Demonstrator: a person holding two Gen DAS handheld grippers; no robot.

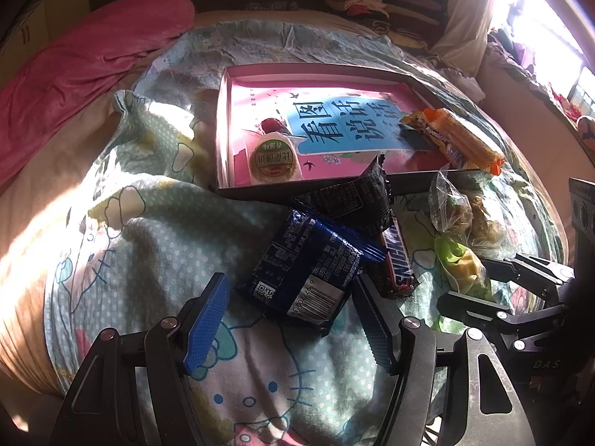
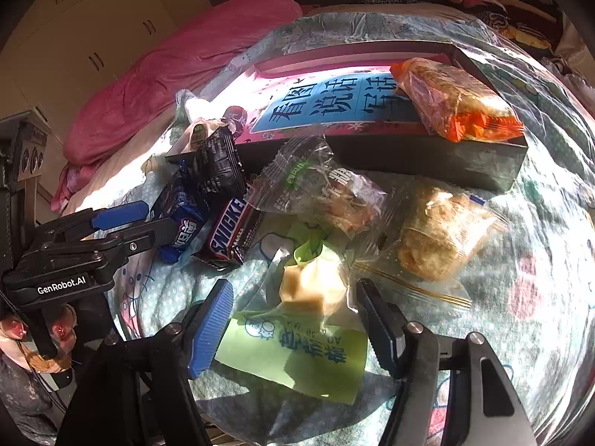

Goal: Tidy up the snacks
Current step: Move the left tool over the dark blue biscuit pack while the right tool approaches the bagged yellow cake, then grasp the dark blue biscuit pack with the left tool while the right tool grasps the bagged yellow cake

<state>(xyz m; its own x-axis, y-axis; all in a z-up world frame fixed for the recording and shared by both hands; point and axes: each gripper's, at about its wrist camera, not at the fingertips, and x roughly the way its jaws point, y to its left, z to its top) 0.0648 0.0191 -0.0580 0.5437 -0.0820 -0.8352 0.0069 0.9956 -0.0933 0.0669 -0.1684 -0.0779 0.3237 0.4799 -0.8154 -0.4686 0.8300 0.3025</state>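
On the cartoon-print bedspread lies a dark blue snack packet (image 1: 308,271), between the fingers of my left gripper (image 1: 292,323), which stands open; its left pad is clear of the wrapper. My right gripper (image 2: 295,330) straddles a clear packet with a green label (image 2: 297,353) and a pale pastry inside; its pads sit at the wrapper's sides without visibly squeezing it. A Snickers bar (image 2: 230,230), a black packet (image 2: 219,171) and two clear pastry bags (image 2: 327,193) (image 2: 442,234) lie nearby. The dark box (image 1: 260,193) holds a round pastry (image 1: 275,163) and an orange packet (image 1: 457,141).
A book with a blue label (image 1: 346,122) lines the box floor. A pink blanket (image 1: 85,74) is bunched at the back left, and clothes are piled at the back right. A hand (image 2: 55,330) holds the left gripper (image 2: 160,219) beside the blue packet.
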